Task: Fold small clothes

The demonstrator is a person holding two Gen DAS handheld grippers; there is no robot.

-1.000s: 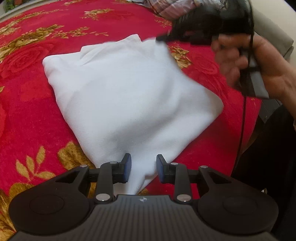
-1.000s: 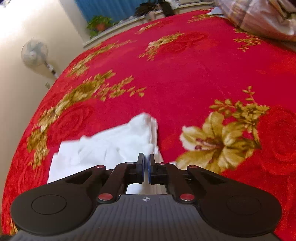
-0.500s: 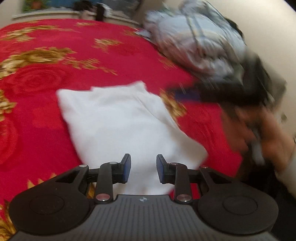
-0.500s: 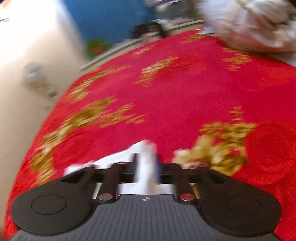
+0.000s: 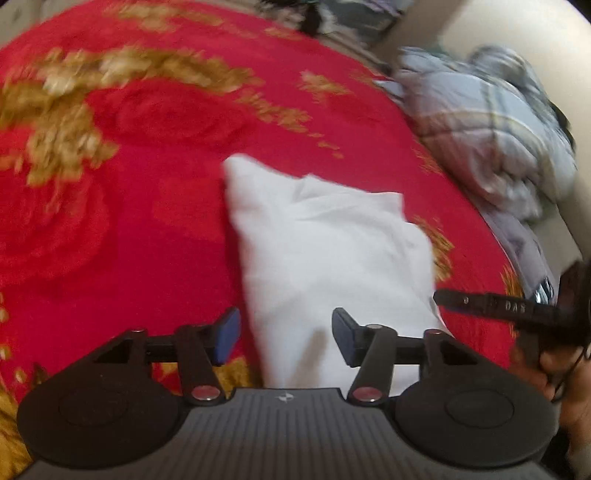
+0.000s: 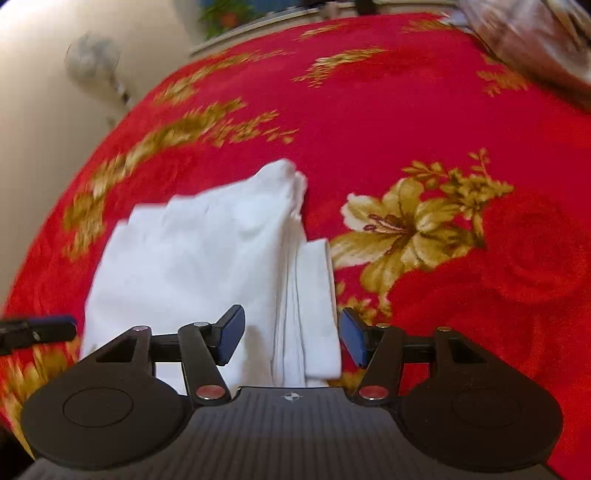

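Beside folded white garment (image 5: 332, 251), plaid bedding (image 5: 487, 129).

Both grippers' jaws spread wide.

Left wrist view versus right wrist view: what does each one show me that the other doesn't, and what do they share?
Only the left wrist view shows the crumpled plaid bedding at the far right of the bed and the hand holding the right gripper. Only the right wrist view shows the standing fan, the potted plant and the garment's layered folded edge. Both show the folded white garment on the red floral blanket, with the left gripper and right gripper open, holding nothing.
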